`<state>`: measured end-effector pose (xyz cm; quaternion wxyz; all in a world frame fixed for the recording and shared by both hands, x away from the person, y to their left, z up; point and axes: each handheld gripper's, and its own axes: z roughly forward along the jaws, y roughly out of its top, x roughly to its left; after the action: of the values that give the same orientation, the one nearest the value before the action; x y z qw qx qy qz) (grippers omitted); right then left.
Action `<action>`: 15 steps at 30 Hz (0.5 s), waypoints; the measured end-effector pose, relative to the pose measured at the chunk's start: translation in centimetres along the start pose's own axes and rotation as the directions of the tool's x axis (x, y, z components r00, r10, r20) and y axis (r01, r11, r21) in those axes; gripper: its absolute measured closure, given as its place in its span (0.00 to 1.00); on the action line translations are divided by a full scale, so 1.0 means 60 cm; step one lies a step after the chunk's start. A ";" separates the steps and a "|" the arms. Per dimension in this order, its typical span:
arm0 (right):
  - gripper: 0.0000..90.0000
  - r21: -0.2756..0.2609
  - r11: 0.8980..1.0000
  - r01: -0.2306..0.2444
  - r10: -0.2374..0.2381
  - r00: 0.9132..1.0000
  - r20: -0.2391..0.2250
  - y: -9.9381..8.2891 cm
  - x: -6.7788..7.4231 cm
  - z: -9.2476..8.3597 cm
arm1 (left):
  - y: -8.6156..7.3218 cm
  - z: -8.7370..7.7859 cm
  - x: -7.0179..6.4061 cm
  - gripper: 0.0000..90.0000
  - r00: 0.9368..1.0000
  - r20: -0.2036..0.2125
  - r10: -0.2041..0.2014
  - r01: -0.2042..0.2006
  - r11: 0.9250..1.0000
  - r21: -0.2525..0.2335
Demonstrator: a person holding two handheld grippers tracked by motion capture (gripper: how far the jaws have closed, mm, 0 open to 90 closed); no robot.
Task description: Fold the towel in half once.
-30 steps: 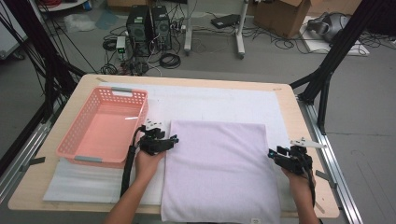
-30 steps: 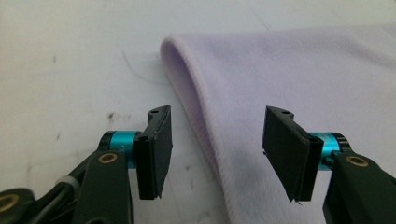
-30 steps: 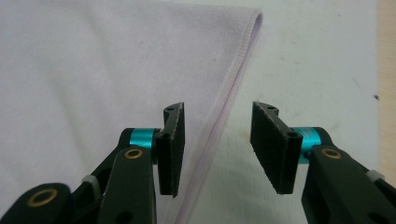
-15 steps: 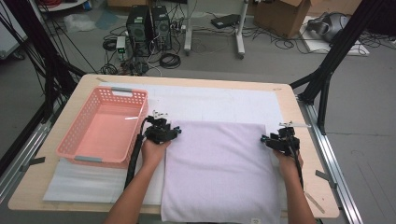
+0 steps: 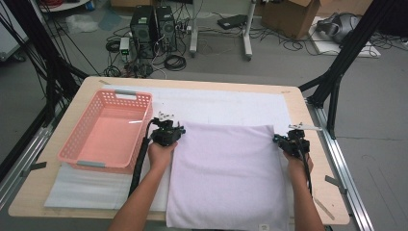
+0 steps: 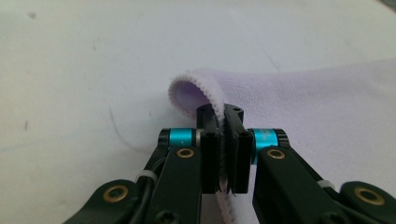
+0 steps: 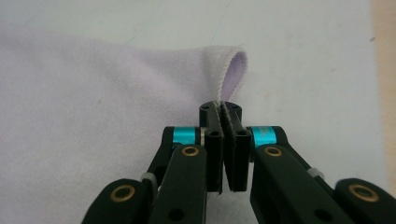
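Both grippers, left gripper and right gripper, pinch the lilac towel's far corners.

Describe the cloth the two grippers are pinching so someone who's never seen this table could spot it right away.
On the wooden table, over the white sheet and right of the pink basket, lies the lilac cloth. The left gripper and the right gripper are each shut on one far corner. It is the only soft, pale purple thing there, with a stitched edge.
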<state>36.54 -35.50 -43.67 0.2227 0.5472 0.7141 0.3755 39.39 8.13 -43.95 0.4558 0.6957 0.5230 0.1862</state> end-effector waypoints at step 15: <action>0.97 -0.083 0.997 -0.006 0.010 0.999 0.042 0.048 -0.016 0.010 | 0.030 0.025 0.018 0.94 0.999 0.021 -0.045 0.047 0.996 -0.080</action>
<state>39.03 -35.88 -41.85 0.2589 0.5482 0.6907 0.3941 41.91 8.38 -43.44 0.4925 0.6663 0.5267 0.1898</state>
